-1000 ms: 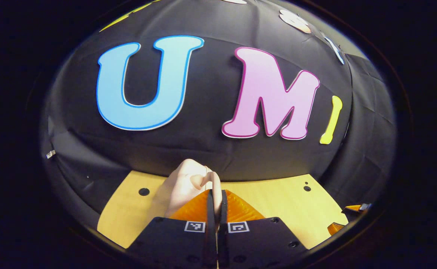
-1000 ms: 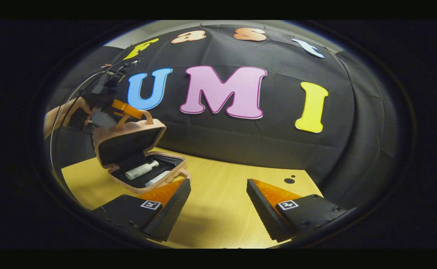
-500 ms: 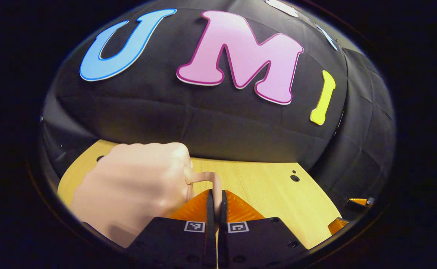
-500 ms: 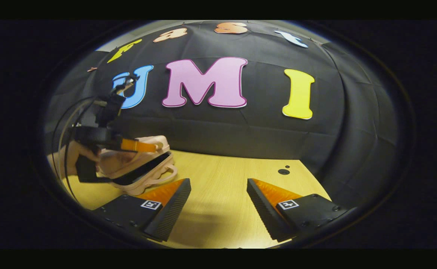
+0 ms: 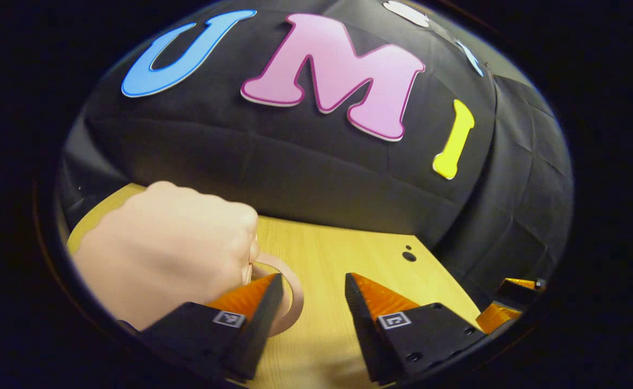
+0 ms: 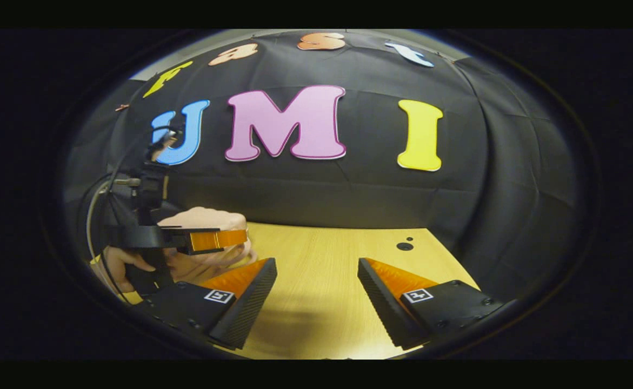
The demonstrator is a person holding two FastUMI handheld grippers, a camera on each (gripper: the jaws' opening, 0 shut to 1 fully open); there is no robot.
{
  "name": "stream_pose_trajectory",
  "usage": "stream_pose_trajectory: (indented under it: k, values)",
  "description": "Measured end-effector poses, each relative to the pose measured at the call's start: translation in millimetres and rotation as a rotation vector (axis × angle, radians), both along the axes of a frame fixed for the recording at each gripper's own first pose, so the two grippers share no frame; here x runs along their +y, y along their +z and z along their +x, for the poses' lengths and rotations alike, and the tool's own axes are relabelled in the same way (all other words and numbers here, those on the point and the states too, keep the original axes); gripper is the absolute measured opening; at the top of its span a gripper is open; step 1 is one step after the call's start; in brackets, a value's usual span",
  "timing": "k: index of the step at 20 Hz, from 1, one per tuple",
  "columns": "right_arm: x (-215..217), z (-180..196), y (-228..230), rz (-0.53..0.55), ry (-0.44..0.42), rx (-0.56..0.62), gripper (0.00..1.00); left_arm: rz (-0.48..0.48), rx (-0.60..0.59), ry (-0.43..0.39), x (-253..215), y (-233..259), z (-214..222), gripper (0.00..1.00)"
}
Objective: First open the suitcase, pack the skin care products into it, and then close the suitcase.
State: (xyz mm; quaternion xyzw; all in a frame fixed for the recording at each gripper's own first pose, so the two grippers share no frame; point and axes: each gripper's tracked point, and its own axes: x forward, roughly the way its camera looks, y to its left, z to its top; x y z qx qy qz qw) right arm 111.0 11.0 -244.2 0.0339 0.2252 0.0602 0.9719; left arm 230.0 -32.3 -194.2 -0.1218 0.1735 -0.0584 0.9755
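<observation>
Pink and closed, the suitcase [image 5: 170, 254] lies flat on the wooden tabletop [image 5: 338, 265] at the lower left of the left gripper view, its loop handle [image 5: 289, 292] poking out toward the middle just beside the left tool [image 5: 308, 308]. That tool's fingers stand spread apart with nothing between them; one of them overlaps the handle loop, but I cannot tell whether it touches. In the right gripper view the suitcase [image 6: 208, 219] sits at the left, partly behind the left tool [image 6: 216, 239] and the hand [image 6: 124, 265] holding it. The right tool [image 6: 316, 286] at the bottom of that view is open and empty too, above bare wood. No bottles or tubes lie loose on the tabletop, so the packing looks finished and the lid down; what may remain is confirming the case is fully latched, which cannot be made out.
</observation>
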Motion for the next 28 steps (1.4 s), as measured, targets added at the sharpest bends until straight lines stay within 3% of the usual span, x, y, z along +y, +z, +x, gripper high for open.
stream_pose_trajectory:
  k: [1, 3, 5, 8, 12, 17, 20, 22, 28]
  values:
    - [-1, 0, 17, 0.004, -0.01, -0.023, 0.97, 0.036, -0.027, 0.006, 3, 15, -8, 0.91]
    - [0, -2, 56, -0.002, -0.02, -0.071, 1.0, 0.092, -0.081, 0.03, 9, 58, -33, 0.92]
    - [3, -7, 91, -0.014, -0.029, -0.117, 0.96, 0.124, -0.141, 0.059, 14, 102, -68, 0.97]
    - [20, -14, 143, -0.008, -0.035, -0.179, 0.96, 0.155, -0.223, 0.105, 19, 159, -118, 0.96]
    - [43, -37, 221, 0.019, -0.026, -0.294, 0.94, 0.189, -0.301, 0.076, 24, 214, -174, 0.96]
    - [59, -74, 312, 0.007, -0.027, -0.499, 0.96, 0.205, -0.377, 0.155, 59, 272, -234, 0.96]
    - [62, -99, 328, 0.044, -0.051, -0.536, 0.98, 0.245, -0.423, 0.219, 80, 286, -275, 0.96]
    - [63, -110, 323, 0.086, -0.079, -0.528, 0.94, 0.244, -0.433, 0.23, 87, 284, -297, 0.96]
    - [74, -130, 306, 0.009, -0.07, -0.552, 0.96, 0.243, -0.464, 0.258, 110, 277, -319, 0.96]
